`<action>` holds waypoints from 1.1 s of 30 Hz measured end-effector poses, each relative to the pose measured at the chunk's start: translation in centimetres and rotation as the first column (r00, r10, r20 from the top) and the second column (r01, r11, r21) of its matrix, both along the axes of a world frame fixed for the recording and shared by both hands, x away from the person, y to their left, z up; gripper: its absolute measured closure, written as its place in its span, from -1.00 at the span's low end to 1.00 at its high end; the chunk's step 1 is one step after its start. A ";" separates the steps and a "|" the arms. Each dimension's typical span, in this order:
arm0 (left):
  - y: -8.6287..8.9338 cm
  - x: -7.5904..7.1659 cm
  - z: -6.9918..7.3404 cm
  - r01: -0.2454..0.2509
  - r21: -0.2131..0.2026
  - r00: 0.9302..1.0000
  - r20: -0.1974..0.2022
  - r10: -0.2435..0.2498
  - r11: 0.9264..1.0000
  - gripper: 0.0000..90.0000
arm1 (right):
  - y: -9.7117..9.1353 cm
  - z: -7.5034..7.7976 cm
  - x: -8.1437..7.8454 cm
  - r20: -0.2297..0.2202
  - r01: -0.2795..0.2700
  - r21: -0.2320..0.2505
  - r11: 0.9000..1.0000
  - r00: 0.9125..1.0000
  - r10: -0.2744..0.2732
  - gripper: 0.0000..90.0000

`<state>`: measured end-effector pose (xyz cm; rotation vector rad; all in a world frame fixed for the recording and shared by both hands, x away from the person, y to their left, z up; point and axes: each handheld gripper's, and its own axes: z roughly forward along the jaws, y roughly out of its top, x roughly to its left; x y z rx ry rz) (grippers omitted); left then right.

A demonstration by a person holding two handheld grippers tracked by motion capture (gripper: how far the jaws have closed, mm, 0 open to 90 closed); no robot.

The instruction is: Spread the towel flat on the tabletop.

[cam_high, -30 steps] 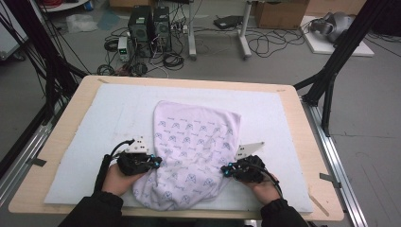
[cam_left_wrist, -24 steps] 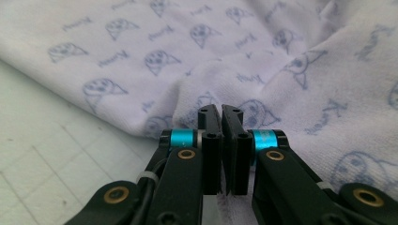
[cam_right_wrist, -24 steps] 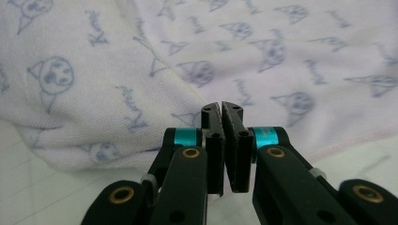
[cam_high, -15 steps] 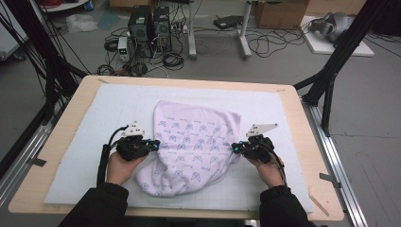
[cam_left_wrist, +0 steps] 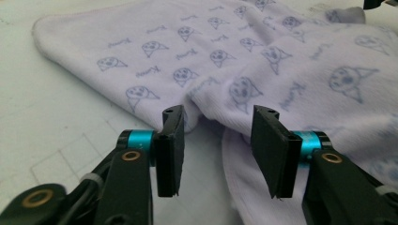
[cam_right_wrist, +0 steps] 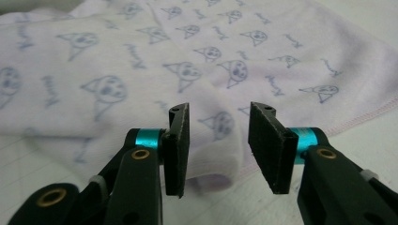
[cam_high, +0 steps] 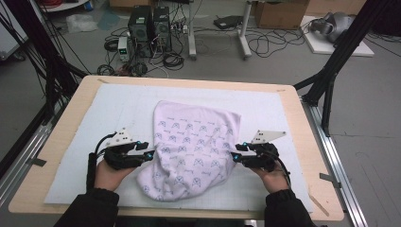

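From the high view, the printed white cloth (cam_high: pixel 194 149) lies rumpled mid-table on the pale mat (cam_high: pixel 94 123), the left gripper (cam_high: pixel 150 154) at its left edge and the right gripper (cam_high: pixel 235 158) at its right, both just letting go. In the left gripper view the jaws have just been opening, released, a fold of cloth (cam_left_wrist: pixel 244 89) lying beyond the gap, unpinched. In the right gripper view, same story: jaws just opened, the cloth's folded corner (cam_right_wrist: pixel 216 154) loose between the pads. The risk, I'd say: a pad snagging that fold on withdrawal and dragging the cloth askew. What lies under the bunched near end is hidden
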<state>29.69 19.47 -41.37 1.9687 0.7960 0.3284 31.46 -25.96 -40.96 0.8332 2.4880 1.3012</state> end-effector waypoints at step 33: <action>-2.8 -4.5 -1.4 0.314 0.105 0.949 -0.066 -0.309 0.943 0.96 | 3.9 -0.4 -5.2 -0.029 -0.291 -0.008 0.957 0.956 0.291 0.87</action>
